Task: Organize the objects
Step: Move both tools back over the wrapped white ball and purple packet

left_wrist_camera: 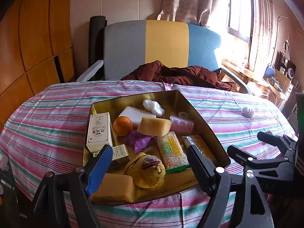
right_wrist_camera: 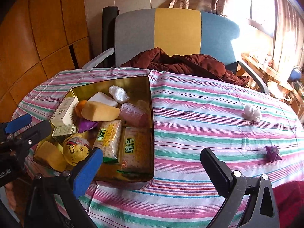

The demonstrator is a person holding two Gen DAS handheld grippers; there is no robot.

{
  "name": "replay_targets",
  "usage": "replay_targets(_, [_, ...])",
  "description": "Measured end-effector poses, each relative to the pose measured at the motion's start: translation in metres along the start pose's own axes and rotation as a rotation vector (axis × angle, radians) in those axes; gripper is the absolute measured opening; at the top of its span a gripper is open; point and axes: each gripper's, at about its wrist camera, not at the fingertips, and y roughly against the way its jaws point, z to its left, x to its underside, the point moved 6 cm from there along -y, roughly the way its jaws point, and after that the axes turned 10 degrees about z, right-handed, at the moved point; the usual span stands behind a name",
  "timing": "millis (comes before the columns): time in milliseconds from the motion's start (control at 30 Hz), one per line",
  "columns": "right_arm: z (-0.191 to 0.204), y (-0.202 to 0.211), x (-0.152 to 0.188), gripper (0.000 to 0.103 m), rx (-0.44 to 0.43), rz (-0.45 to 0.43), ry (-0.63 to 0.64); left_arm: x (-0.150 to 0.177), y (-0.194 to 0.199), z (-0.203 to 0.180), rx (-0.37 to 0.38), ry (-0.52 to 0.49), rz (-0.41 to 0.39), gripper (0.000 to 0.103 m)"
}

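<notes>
Through my left wrist camera, my left gripper (left_wrist_camera: 150,163) stood wide apart and empty over the gold tin (left_wrist_camera: 133,99), which sat at six o'clock on the striped tablecloth (left_wrist_camera: 57,114); a tricolour chair (left_wrist_camera: 165,45) rose at twelve. Through my right camera, my right gripper (right_wrist_camera: 152,163) gaped empty; the tin lay at nine, a white wad (right_wrist_camera: 252,113) and purple packet (right_wrist_camera: 273,153) at three.
</notes>
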Motion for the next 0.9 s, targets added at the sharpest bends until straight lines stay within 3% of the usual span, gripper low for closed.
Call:
replay_targets(333, [-0.057,0.01,-0.004,0.103,0.084,-0.002,-0.078,0.001,0.002,-0.026,0.045,-0.074,-0.003,0.082])
replay_targets(900, [-0.205,0.022,-0.008,0.103,0.254,0.025,-0.31,0.0,-0.01,-0.064,0.076,-0.171,0.021,0.082])
